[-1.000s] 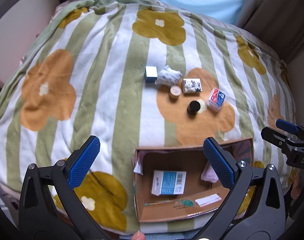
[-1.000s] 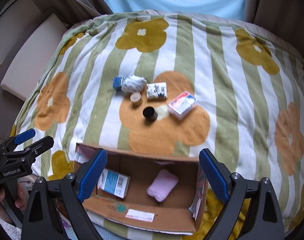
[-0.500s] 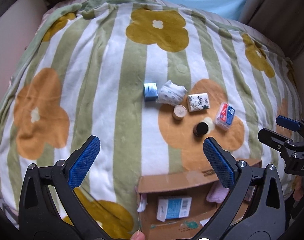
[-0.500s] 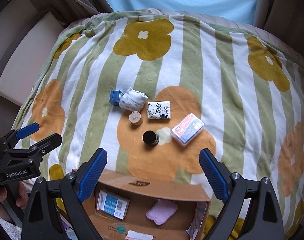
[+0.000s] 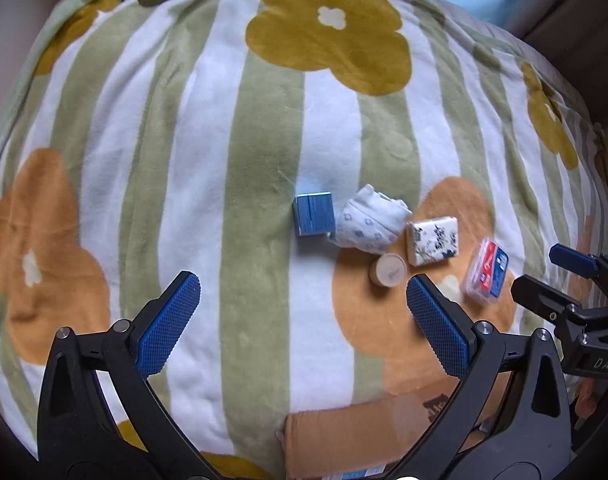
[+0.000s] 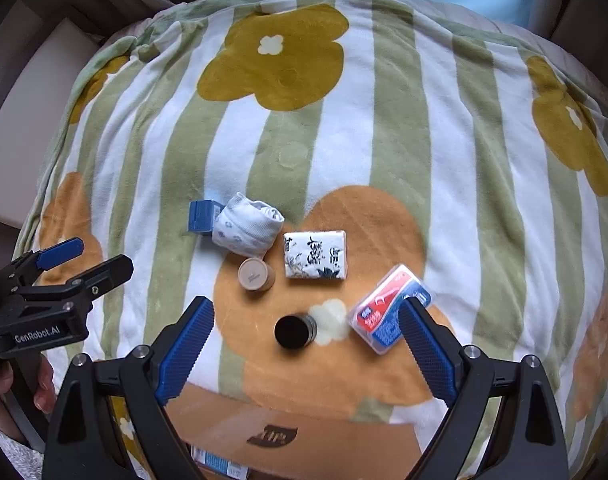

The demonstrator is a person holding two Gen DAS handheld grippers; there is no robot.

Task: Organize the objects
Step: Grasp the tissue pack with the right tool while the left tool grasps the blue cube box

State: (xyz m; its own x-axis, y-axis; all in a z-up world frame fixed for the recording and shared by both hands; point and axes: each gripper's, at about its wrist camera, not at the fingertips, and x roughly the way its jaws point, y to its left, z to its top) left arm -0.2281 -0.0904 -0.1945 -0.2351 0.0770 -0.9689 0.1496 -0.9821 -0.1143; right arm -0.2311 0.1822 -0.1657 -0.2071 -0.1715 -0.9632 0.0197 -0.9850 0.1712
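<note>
Several small items lie on the striped flower blanket: a blue box (image 5: pixel 313 220) (image 6: pixel 202 216), a rolled white sock (image 5: pixel 369 223) (image 6: pixel 246 230), a tan round jar (image 5: pixel 387 270) (image 6: pixel 256 274), a black-and-white tissue pack (image 5: pixel 432 240) (image 6: pixel 315 254), a red-and-blue card case (image 5: pixel 487 271) (image 6: pixel 385 308) and a black round jar (image 6: pixel 294 331). My left gripper (image 5: pixel 302 322) is open and empty, short of the blue box. My right gripper (image 6: pixel 305 350) is open and empty, its fingers either side of the black jar, above it.
A cardboard box (image 5: pixel 367 434) (image 6: pixel 280 428) sits at the blanket's near edge, mostly below both views. The blanket (image 5: pixel 184 160) covers a rounded bed with wide bare stretches left and far. A beige cushion (image 6: pixel 32 92) lies off the left side.
Both grippers have moved forward over the blanket, away from the cardboard box and toward the cluster of items. Both stay open and empty.
</note>
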